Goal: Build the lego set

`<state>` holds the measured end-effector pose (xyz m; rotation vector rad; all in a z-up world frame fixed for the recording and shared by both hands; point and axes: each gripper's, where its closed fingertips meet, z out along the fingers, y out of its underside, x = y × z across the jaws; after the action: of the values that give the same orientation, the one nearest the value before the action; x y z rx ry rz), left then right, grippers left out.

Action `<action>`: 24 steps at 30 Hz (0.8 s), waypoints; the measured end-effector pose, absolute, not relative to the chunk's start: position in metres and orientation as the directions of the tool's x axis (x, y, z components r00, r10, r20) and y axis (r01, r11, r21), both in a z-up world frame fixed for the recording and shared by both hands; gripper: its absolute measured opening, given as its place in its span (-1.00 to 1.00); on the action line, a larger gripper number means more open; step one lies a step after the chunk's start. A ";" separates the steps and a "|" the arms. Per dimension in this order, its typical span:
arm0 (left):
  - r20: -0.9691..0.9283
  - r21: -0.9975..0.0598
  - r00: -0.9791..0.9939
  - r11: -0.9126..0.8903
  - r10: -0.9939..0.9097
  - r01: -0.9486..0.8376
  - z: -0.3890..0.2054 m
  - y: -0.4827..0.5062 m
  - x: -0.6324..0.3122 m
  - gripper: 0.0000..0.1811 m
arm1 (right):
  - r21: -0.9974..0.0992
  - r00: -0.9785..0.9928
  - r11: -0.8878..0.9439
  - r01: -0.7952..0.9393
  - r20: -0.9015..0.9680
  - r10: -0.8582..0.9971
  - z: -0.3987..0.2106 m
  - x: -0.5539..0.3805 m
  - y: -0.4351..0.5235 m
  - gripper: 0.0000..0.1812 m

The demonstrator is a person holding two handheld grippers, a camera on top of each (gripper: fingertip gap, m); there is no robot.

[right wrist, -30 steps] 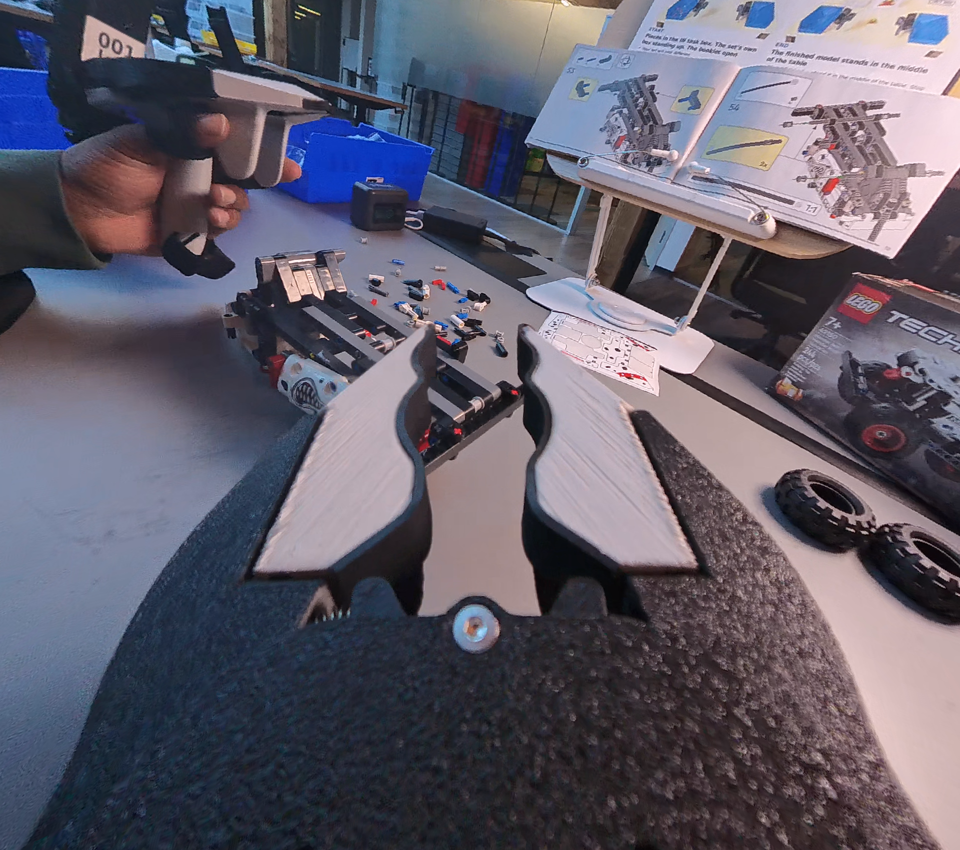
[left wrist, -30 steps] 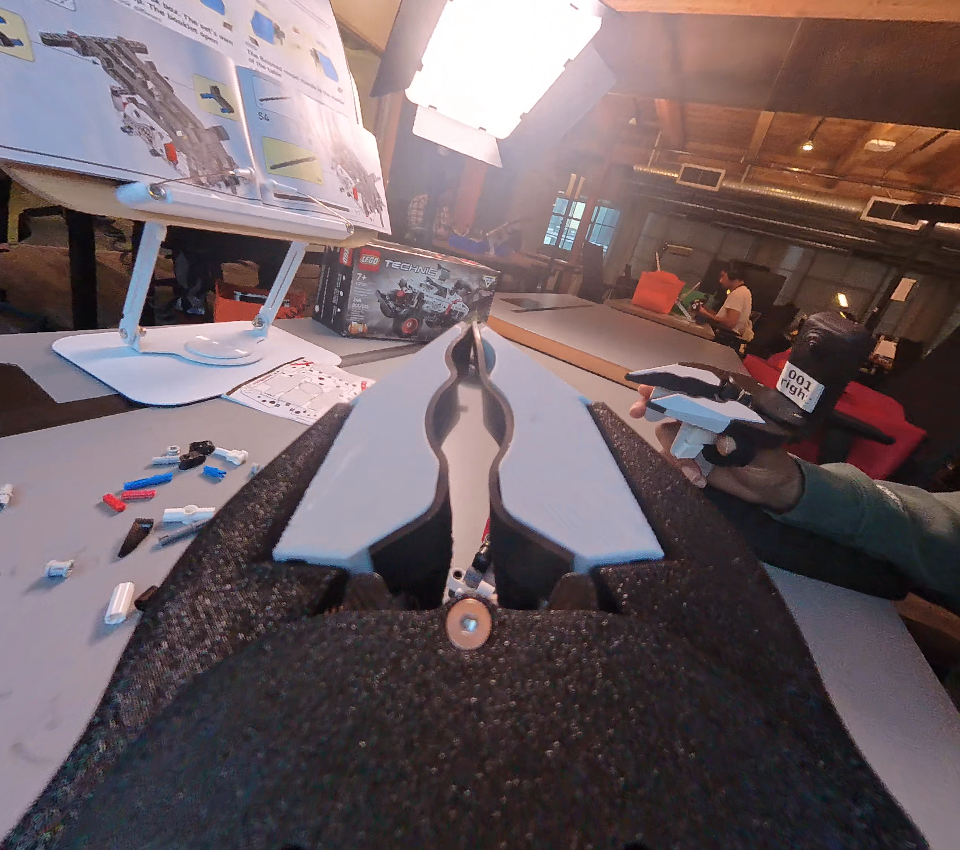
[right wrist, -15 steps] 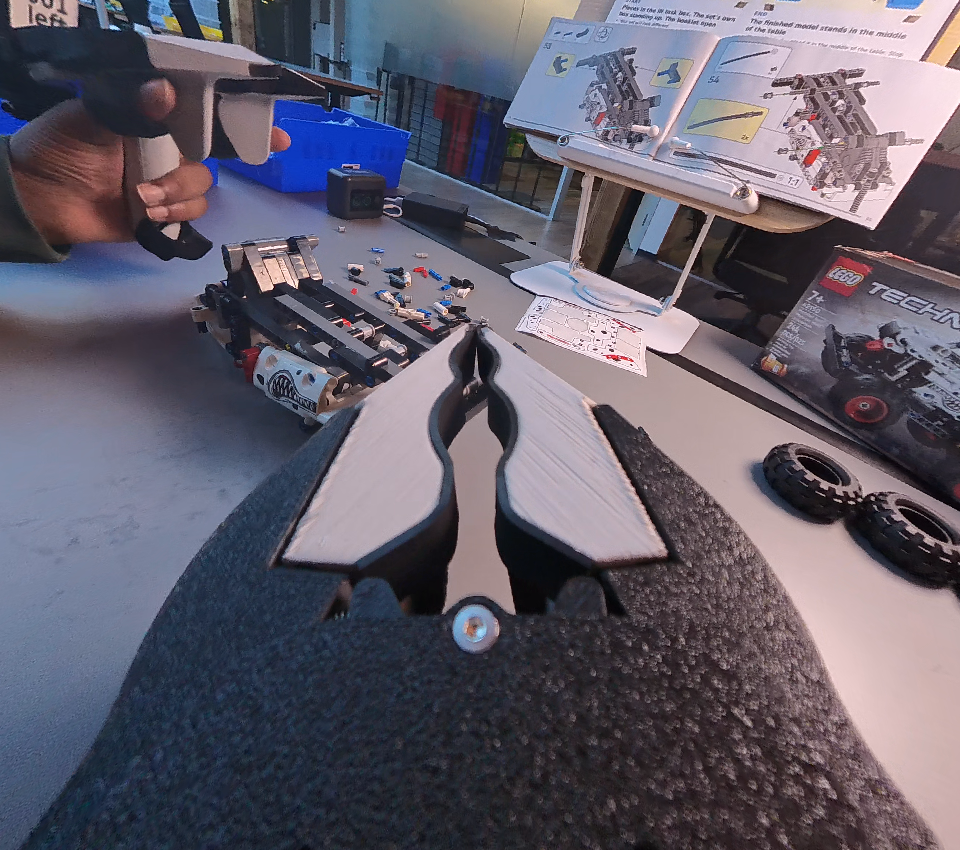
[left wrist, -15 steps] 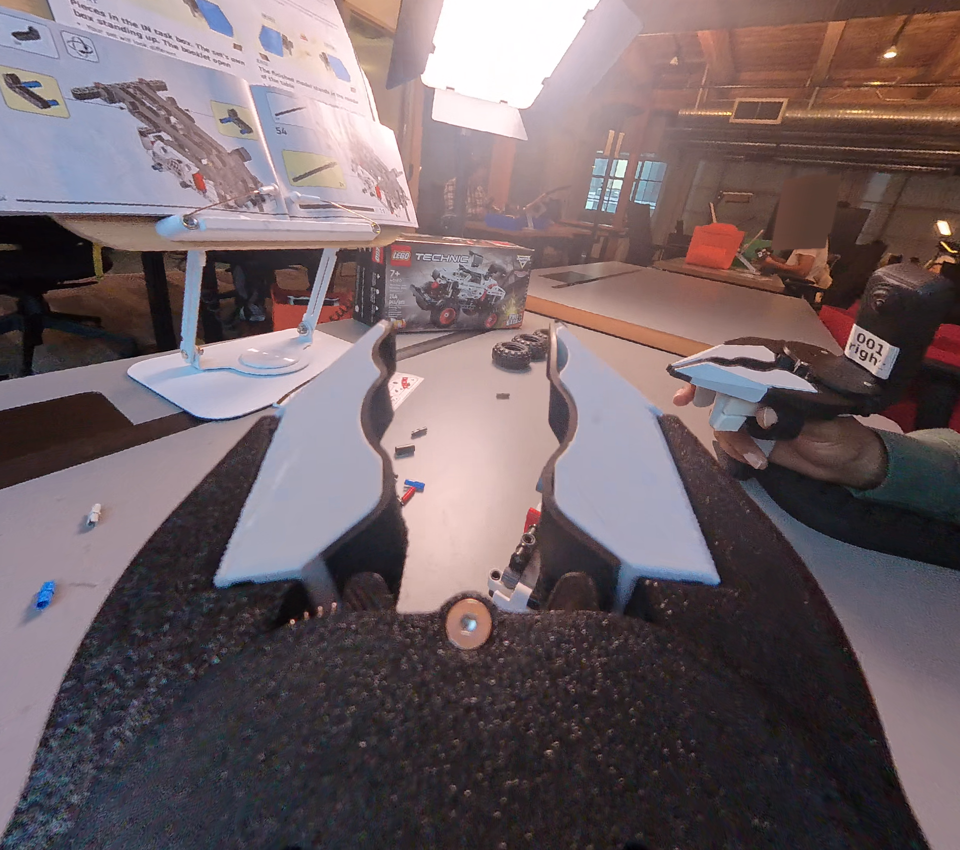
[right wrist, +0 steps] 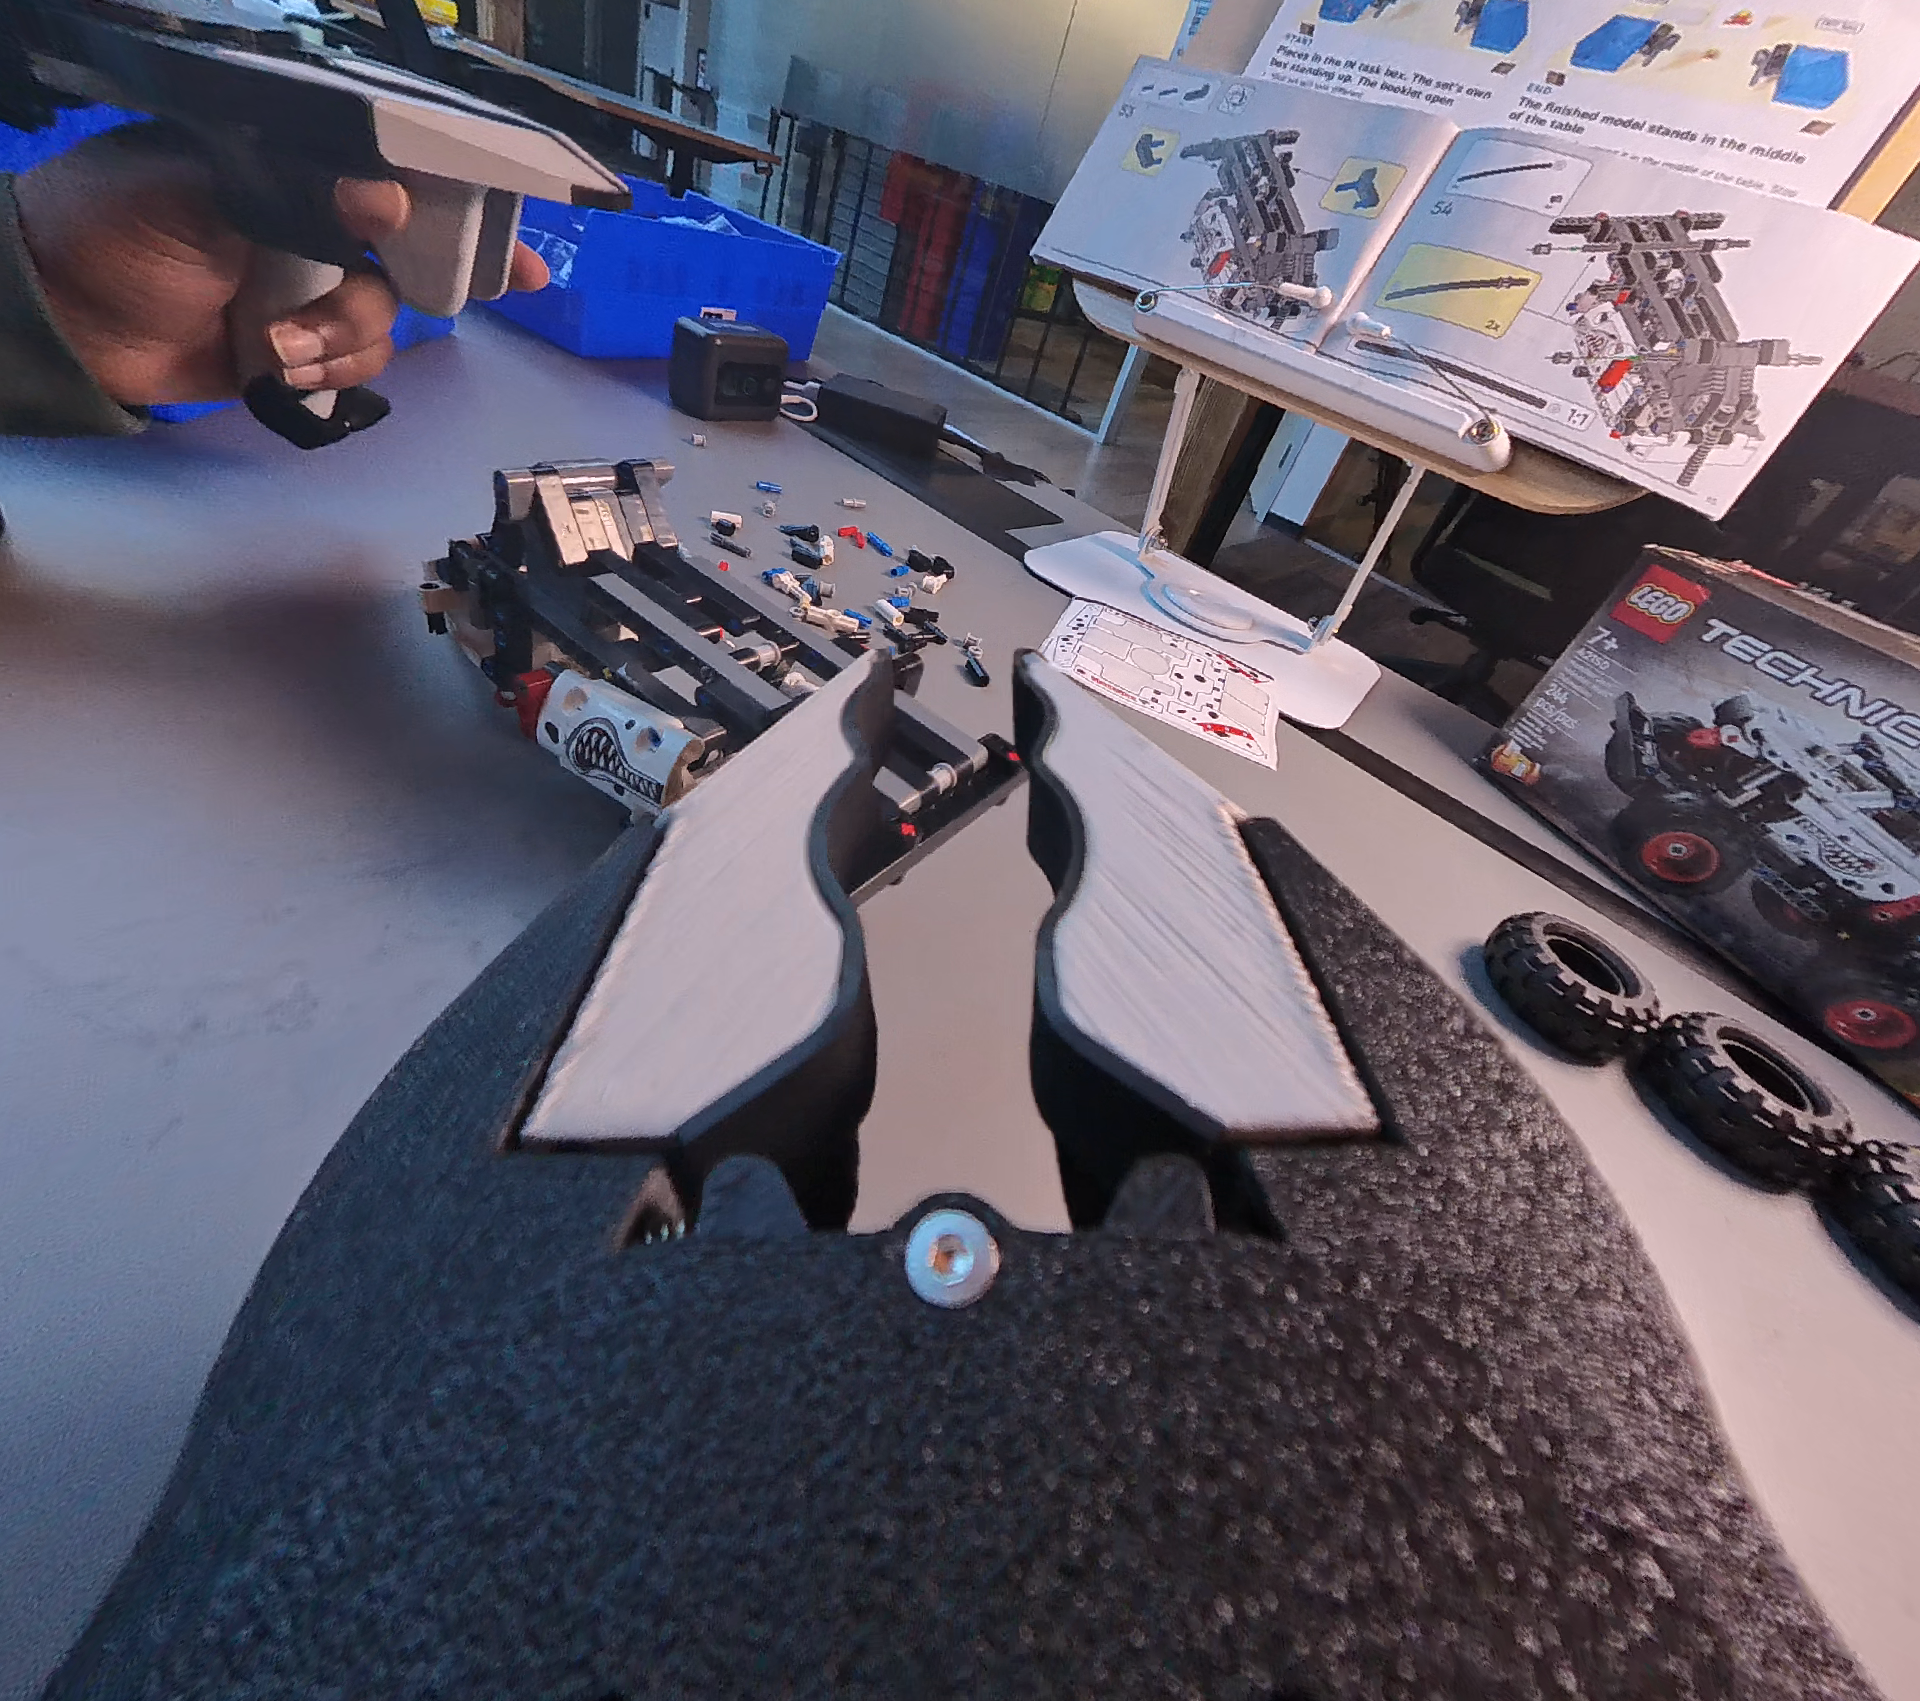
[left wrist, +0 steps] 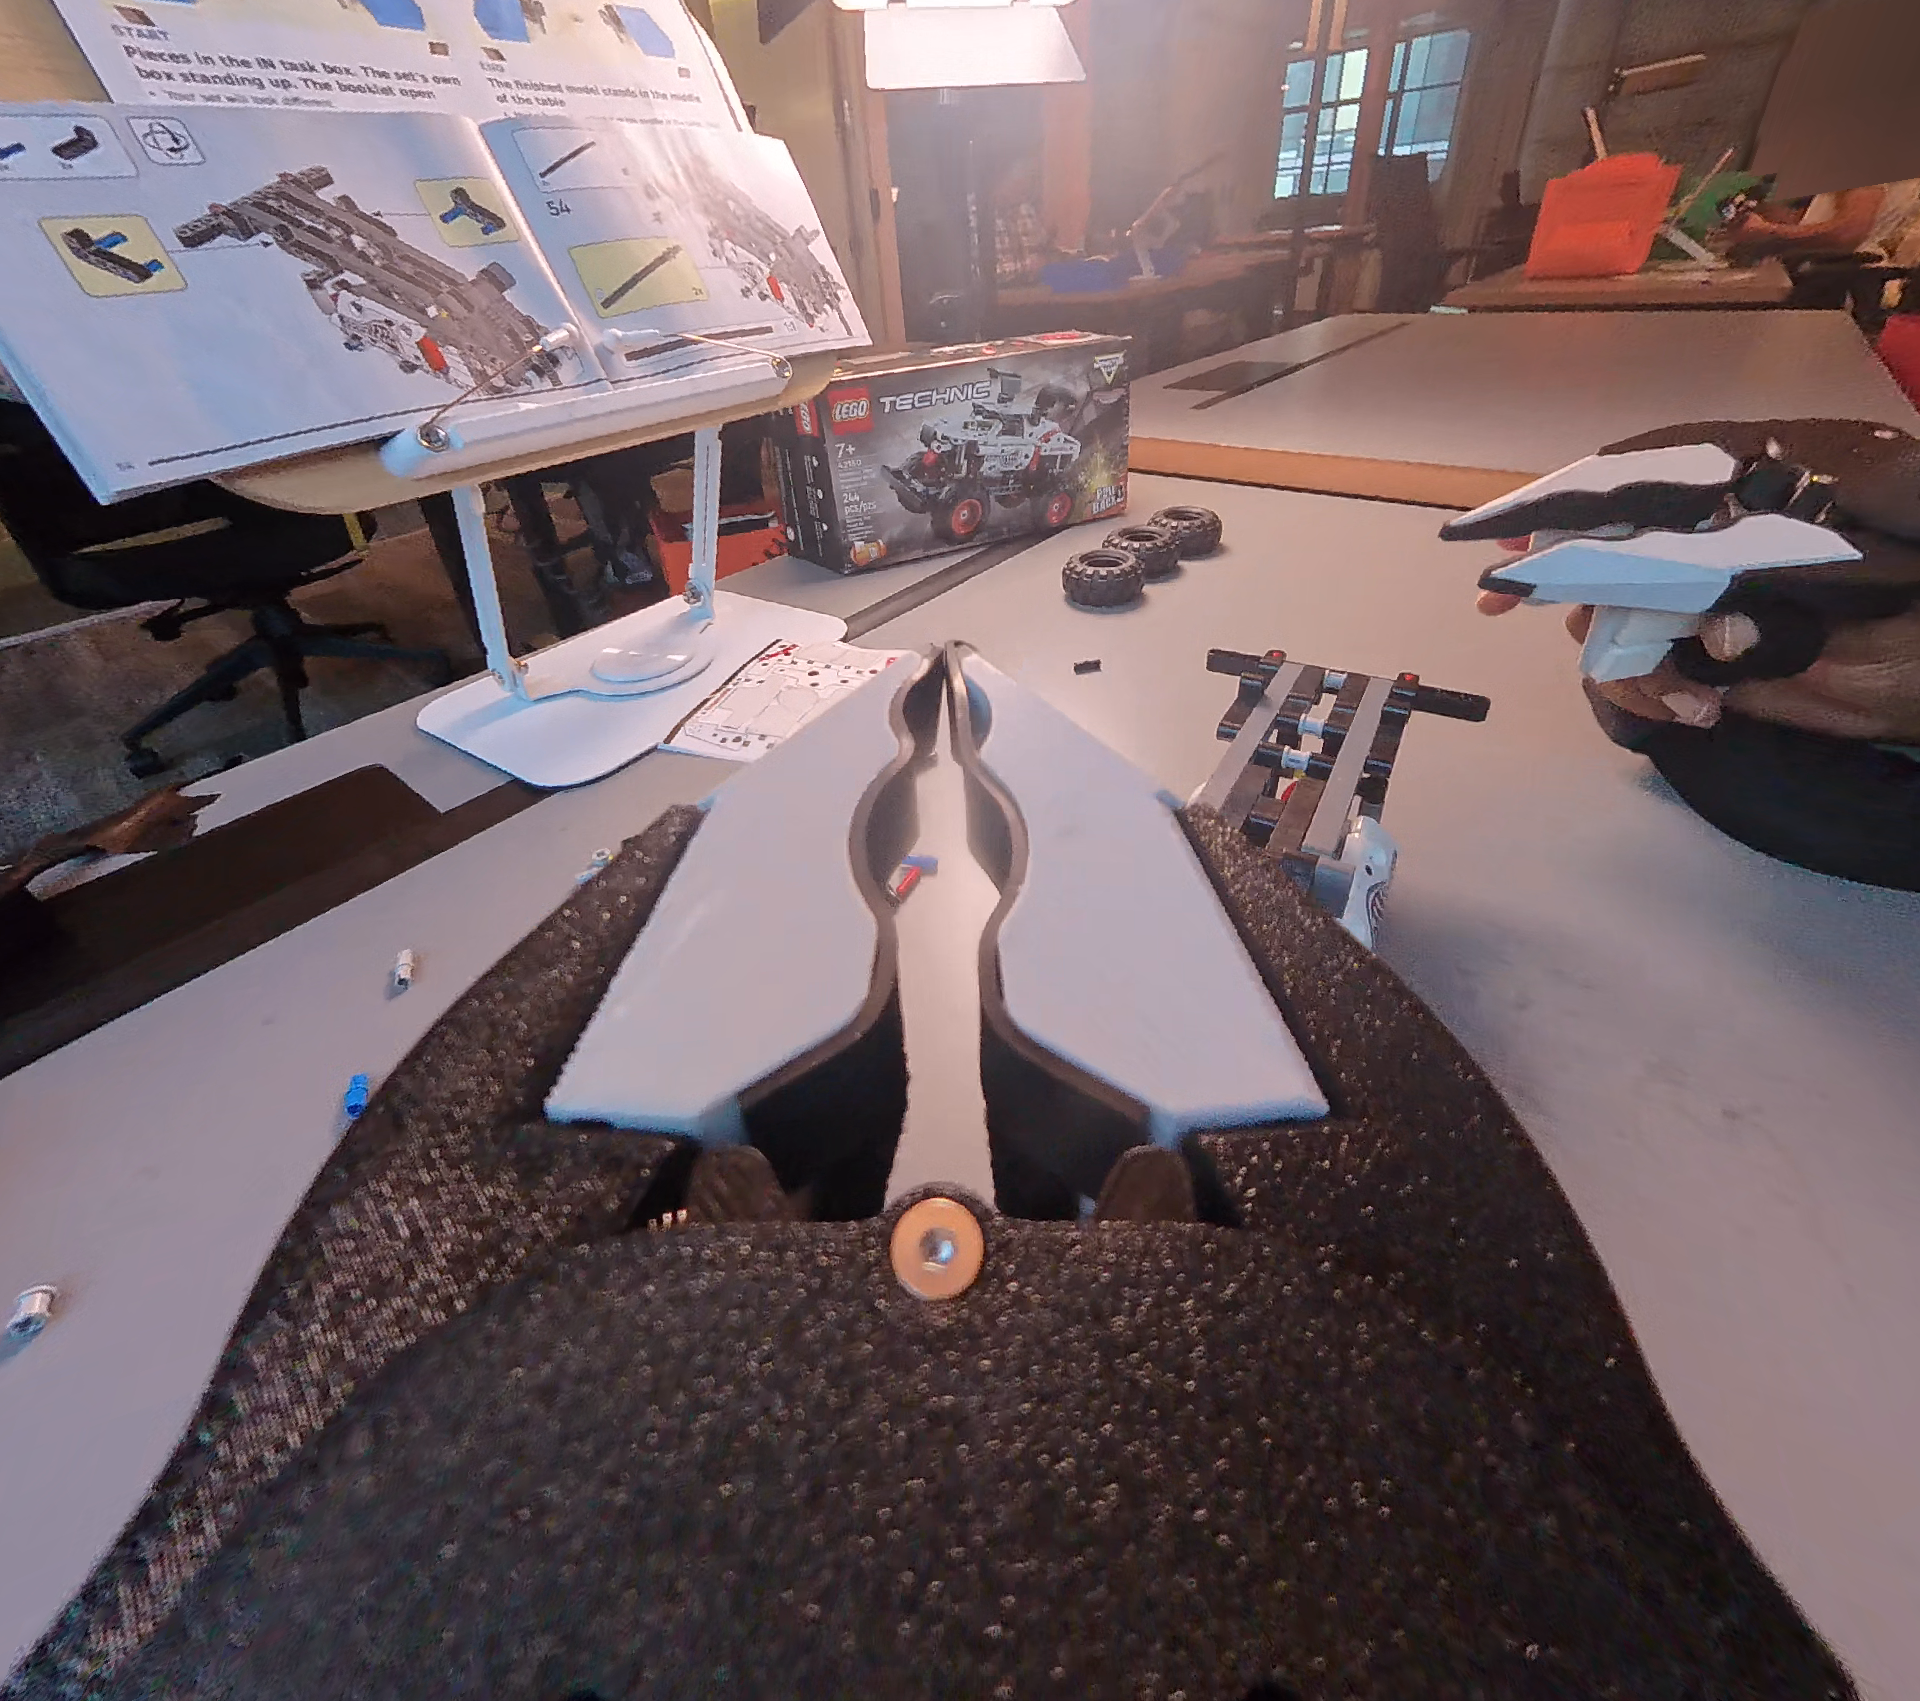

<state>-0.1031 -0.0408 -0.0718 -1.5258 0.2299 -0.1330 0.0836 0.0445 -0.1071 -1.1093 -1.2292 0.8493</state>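
Note:
The half-built black and grey chassis with a white shark-mouth part lies on the grey table. It also shows in the left wrist view, just right of my left gripper. That gripper is shut with nothing seen between its tips, and a hand holds it above the table in the right wrist view. My right gripper is open and empty, just above the chassis's near end. From the left wrist view it hovers right of the chassis.
Small loose pieces lie beyond the chassis. Black tyres and the set's box are at the right. The open booklet on a white stand, a sticker sheet, a blue bin and a black cube stand behind. Some 20 cm of space lies between my two pairs of fingers.
My left gripper was shut, opened half a second ago, and is shut again, now pointing lower and further right. My right gripper was open, closed half a second ago, and is open again.

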 end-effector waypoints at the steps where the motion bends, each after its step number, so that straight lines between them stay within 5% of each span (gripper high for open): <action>1: -0.064 -0.998 0.968 0.033 -0.242 -0.058 -0.073 -0.040 -0.101 -0.98 | -0.956 0.180 0.285 0.067 0.293 0.939 -0.105 0.086 0.045 -0.76; 13: 0.102 -0.982 0.815 -0.188 -0.571 -0.008 -0.098 -0.057 -0.055 -0.48 | -0.868 0.068 0.406 0.285 0.441 0.895 -0.143 0.069 0.030 -0.52; 24: 0.004 -0.885 0.795 -0.373 -0.607 -0.281 -0.156 -0.055 -0.030 -0.56 | -0.819 0.160 0.385 0.425 0.487 0.859 -0.159 0.068 0.057 -0.72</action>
<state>-0.0298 -0.0552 -0.1560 -1.9720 0.6649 -0.4058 0.0679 0.0571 -0.1591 -1.2251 -1.4593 0.4588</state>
